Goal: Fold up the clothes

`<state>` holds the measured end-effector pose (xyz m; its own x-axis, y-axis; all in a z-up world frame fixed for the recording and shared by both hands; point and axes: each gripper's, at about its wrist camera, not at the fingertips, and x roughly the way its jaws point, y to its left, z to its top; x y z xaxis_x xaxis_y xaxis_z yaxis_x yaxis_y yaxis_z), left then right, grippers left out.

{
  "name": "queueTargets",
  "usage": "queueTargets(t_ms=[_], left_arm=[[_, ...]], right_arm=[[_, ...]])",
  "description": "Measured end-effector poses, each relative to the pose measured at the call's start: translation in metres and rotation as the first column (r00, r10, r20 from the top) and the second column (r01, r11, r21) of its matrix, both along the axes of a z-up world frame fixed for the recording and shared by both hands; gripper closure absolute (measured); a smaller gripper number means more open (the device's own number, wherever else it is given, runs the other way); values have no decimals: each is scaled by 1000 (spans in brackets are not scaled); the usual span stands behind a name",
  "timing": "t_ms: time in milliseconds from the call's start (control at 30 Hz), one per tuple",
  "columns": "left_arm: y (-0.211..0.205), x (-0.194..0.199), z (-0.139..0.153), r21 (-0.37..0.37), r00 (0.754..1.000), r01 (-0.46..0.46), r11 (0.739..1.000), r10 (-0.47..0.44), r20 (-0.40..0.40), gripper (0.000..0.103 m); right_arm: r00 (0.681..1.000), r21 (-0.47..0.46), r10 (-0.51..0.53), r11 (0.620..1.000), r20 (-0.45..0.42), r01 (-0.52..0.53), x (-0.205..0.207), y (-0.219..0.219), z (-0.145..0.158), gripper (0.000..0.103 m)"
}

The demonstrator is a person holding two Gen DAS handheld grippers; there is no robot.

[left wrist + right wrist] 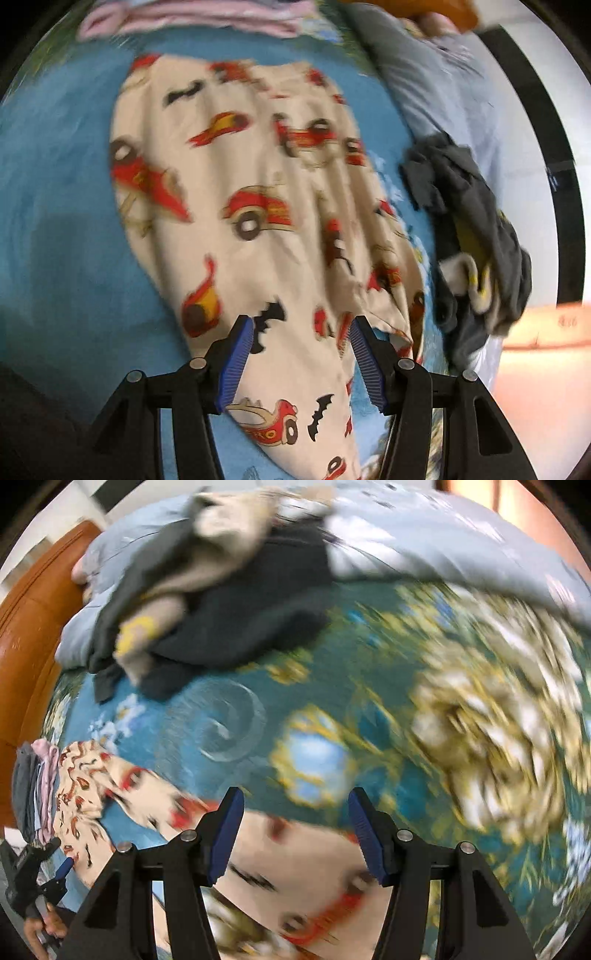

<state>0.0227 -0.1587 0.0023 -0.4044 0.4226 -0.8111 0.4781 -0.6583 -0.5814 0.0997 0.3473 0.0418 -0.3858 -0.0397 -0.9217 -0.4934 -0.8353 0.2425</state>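
Left wrist view | left tool [301, 332] wide, empty, over car-print garment [236, 192] lying mid-bed [55, 206] | right tool [295, 805] wide above its edge | risk: blurred, fast approach pinches bedspread too, bunching fold

Open blue bedspread [55, 192] left of the cream car-print garment [240, 192], bare and passable. Crowded on the right: dark grey crumpled clothes [476, 236] close beside the garment, only a narrow strip of bedspread between. Pale grey duvet [436, 81] bunched behind them. Folded pink stack [192, 22] at the far edge. Ahead of the right gripper [295, 830], patterned bedspread seemingly bare, though badly blurred. Orange headboard [33, 627] bounding one side.
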Motion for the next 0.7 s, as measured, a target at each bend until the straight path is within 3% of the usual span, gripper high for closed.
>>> queueTargets(t_ms=[133, 333, 567, 600, 700], left_arm=[[4, -1, -2, -25, 1000, 1, 1000, -1, 3, 44], [15, -8, 4, -122, 998, 65, 990, -68, -15, 44], [18, -8, 9, -185, 995, 93, 978, -99, -22, 44], [17, -8, 10, -184, 995, 87, 979, -93, -23, 44], [18, -7, 11, -184, 996, 80, 980, -86, -27, 44]], right_arm=[[997, -24, 63, 998, 48, -62, 44, -2, -17, 43], [956, 53, 277, 958, 96, -283, 68, -39, -32, 43], [858, 210, 479, 834, 185, -510, 55, -77, -52, 43], [854, 225, 486, 825, 189, -519, 56, -79, -52, 47], [839, 285, 497, 790, 224, -544, 58, -81, -49, 77]])
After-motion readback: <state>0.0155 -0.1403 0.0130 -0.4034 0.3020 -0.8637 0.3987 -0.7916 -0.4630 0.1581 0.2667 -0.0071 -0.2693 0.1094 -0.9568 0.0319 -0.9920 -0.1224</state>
